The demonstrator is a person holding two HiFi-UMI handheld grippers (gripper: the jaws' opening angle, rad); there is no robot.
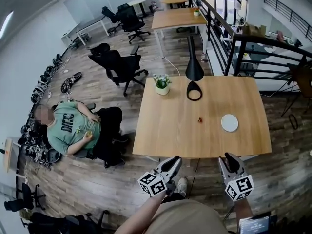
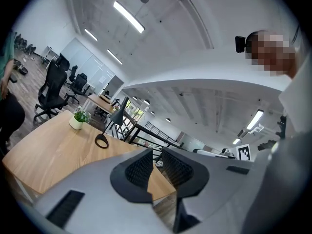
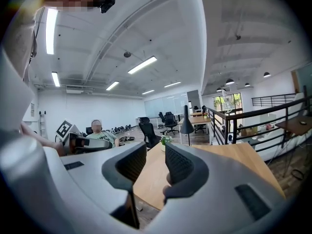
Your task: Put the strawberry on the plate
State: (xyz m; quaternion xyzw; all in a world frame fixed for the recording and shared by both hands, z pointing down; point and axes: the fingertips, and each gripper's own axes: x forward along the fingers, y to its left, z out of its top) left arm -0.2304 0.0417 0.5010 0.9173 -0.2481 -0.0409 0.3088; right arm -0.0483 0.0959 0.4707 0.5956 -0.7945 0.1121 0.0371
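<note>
— Wooden table (image 1: pixel 170 126), fine, but where is the strawberry (image 1: pixel 200 120)?
— It lies right of the table's middle, near the white plate (image 1: pixel 229 123) and just left of it, not touching.
— And the grippers?
— You hold both just short of the near edge. Your left gripper (image 1: pixel 170 164) has its jaws slightly apart with nothing between them; your right gripper (image 1: pixel 232 161) shows the same narrow, empty gap.

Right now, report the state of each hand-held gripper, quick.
Left hand-held gripper: open, jaws a little apart, nothing between them.
Right hand-held gripper: open, jaws apart, nothing between them.
</note>
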